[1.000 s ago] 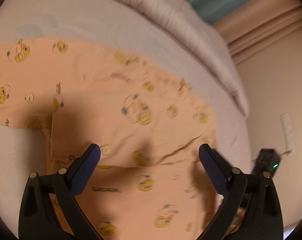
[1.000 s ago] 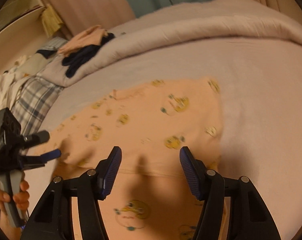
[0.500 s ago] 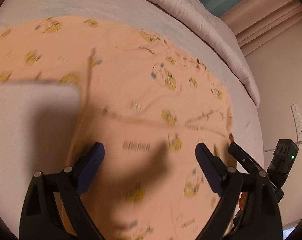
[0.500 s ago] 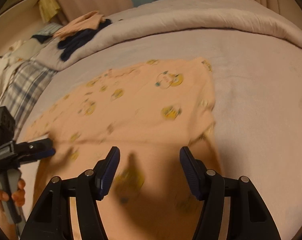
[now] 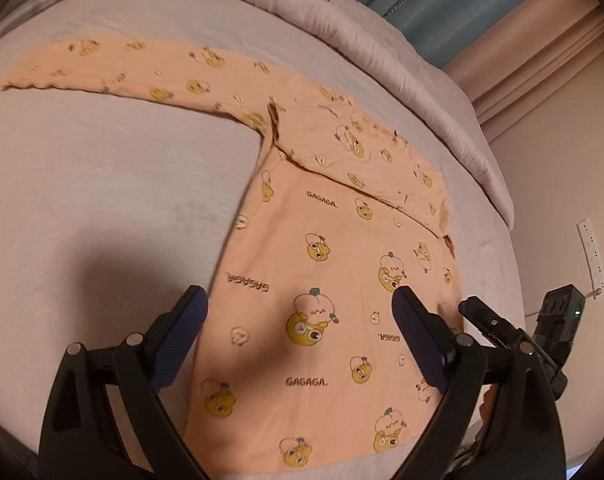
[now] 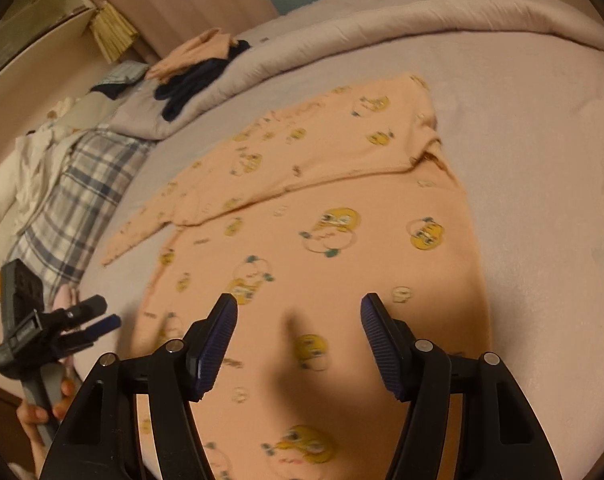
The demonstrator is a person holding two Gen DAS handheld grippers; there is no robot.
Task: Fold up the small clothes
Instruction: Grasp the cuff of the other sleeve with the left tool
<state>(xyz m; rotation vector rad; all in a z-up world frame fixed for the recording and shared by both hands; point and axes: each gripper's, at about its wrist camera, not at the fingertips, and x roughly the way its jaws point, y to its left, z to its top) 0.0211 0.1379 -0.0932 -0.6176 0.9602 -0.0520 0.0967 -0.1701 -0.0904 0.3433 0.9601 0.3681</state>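
A peach long-sleeved shirt with yellow cartoon prints lies flat on the pale bed sheet. One sleeve stretches out to the left. The other sleeve is folded across the chest. My left gripper hovers open over the shirt's lower body, its left finger over the side edge, nothing between its pads. In the right wrist view the shirt fills the middle, and my right gripper hangs open above its lower part, holding nothing. The left gripper shows at the left, held by a hand.
A rolled duvet runs along the far side of the bed. A pile of peach and navy clothes sits on it. A plaid cloth and white bedding lie at the left. A wall socket is beyond the bed's right edge.
Both grippers have drawn back from the shirt toward its hem, staying open. In the left wrist view the outstretched sleeve has come into sight.
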